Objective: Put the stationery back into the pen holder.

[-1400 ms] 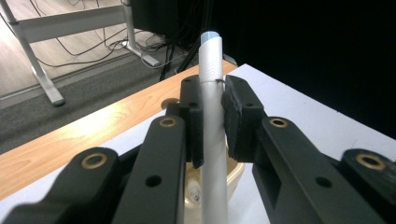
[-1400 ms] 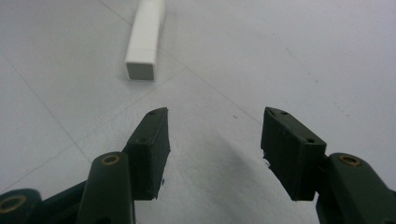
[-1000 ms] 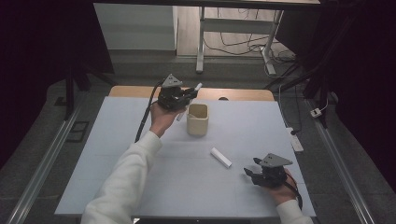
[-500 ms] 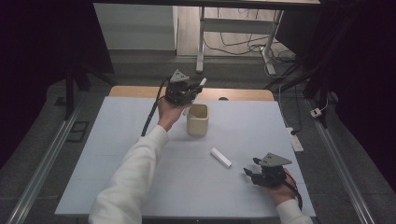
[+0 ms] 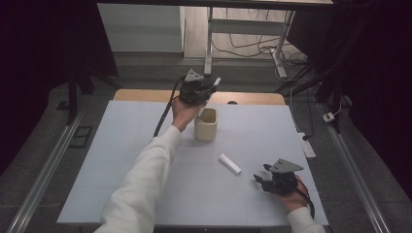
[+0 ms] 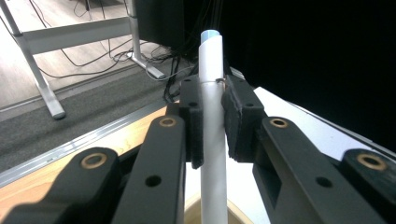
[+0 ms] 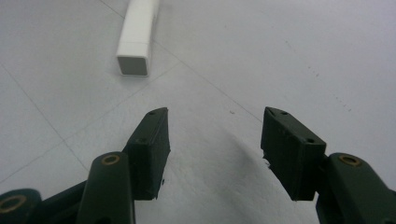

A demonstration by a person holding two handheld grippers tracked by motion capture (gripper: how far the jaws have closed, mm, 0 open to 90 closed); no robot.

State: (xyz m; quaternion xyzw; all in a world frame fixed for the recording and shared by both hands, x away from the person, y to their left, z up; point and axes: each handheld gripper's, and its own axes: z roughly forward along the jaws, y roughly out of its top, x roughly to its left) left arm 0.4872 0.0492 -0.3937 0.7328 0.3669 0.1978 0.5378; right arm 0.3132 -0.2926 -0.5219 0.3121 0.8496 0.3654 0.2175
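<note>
My left gripper (image 5: 207, 93) is shut on a white pen (image 5: 215, 82) with a pale blue tip, held above the far rim of a beige cup (image 5: 205, 126). In the left gripper view the pen (image 6: 212, 144) stands upright, pinched between the two pads of the left gripper (image 6: 213, 122), and the cup's rim (image 6: 190, 214) shows just below. A white rectangular block (image 5: 229, 163) lies on the table to the right of the cup. My right gripper (image 5: 261, 180) rests open near the table's front right, with the block (image 7: 137, 39) ahead of the right gripper (image 7: 215, 140) and nothing between its fingers.
A pale blue-white mat (image 5: 121, 160) covers the wooden table (image 5: 252, 98). Behind the table stand a white desk frame (image 5: 210, 39) and floor cables. Metal rails (image 5: 43, 170) run along both sides.
My left hand has carried the pen to the right and slightly away, from beside the cup to over its far rim. The right gripper has stayed still.
</note>
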